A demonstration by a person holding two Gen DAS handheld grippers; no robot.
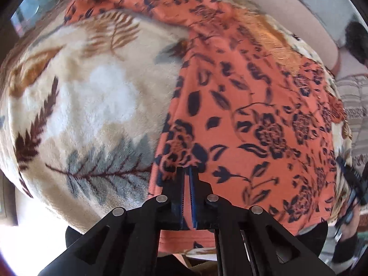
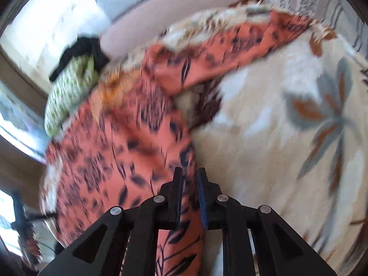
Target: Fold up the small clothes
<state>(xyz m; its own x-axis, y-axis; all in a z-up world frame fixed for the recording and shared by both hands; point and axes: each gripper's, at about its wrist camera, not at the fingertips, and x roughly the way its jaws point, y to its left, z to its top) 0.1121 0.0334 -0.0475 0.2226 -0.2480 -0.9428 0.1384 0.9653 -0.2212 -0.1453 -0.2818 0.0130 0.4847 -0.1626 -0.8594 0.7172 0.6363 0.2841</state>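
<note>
An orange garment with a dark floral print [image 1: 253, 115] lies spread on a cream leaf-patterned fleece blanket [image 1: 92, 105]. My left gripper [image 1: 186, 170] is shut over the garment's near left edge; no cloth shows between its fingers. In the right wrist view the same garment [image 2: 119, 142] runs from the far right down to the near edge. My right gripper [image 2: 189, 172] is shut on a fold of the garment, which passes between its fingers. That view is blurred by motion.
A green patterned cloth [image 2: 71, 87] and a dark item [image 2: 80, 48] lie at the blanket's far side. A pinkish sofa [image 2: 165, 16] is behind. The other hand-held gripper [image 1: 352, 184] shows at the right edge of the left wrist view.
</note>
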